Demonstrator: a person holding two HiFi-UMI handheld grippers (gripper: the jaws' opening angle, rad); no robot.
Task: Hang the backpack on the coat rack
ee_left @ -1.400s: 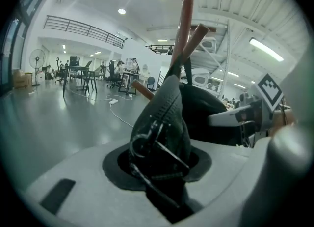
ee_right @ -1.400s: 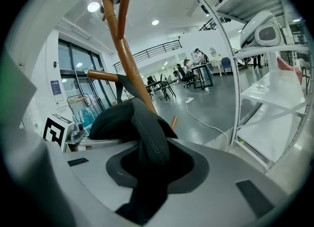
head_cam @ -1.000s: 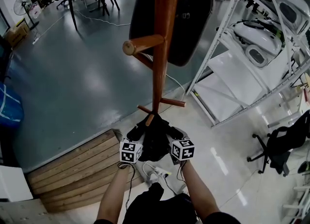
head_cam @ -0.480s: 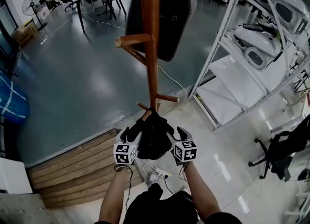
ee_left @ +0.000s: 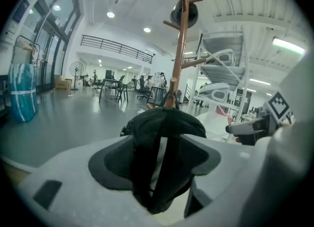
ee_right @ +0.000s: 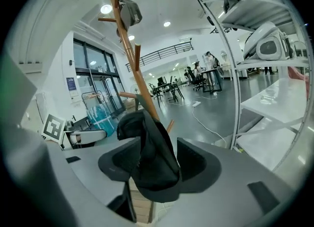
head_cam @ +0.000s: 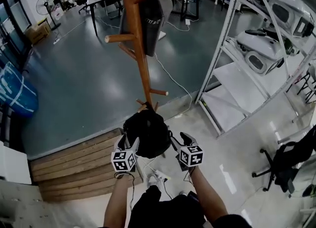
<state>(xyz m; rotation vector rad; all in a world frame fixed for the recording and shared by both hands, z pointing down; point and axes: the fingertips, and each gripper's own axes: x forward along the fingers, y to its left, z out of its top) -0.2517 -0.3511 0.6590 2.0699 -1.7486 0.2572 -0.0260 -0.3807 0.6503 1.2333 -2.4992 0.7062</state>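
Note:
The black backpack (head_cam: 146, 132) hangs in the air in front of me, just before the foot of the wooden coat rack (head_cam: 140, 59). My left gripper (head_cam: 126, 142) grips it from the left and its jaws are opening, with two black straps (ee_left: 164, 172) running between the pads. My right gripper (head_cam: 177, 139) grips it from the right, a thick fold of the bag (ee_right: 149, 164) filling its jaws. In both gripper views the coat rack (ee_left: 182, 49) (ee_right: 132, 69) rises behind the backpack (ee_left: 164, 123). A dark item (head_cam: 148, 15) hangs high on the rack.
A wooden stepped platform (head_cam: 74, 168) lies under my left arm. A power strip (head_cam: 159, 176) lies on the floor by my feet. Metal shelving (head_cam: 222, 49) with white housings stands at the right, an office chair (head_cam: 284, 158) beyond it. A blue wrapped bundle (head_cam: 15, 91) stands far left.
Both grippers have come up and back with the backpack, which now bulges higher between them. The coat rack has shifted left and farther away in the head view.

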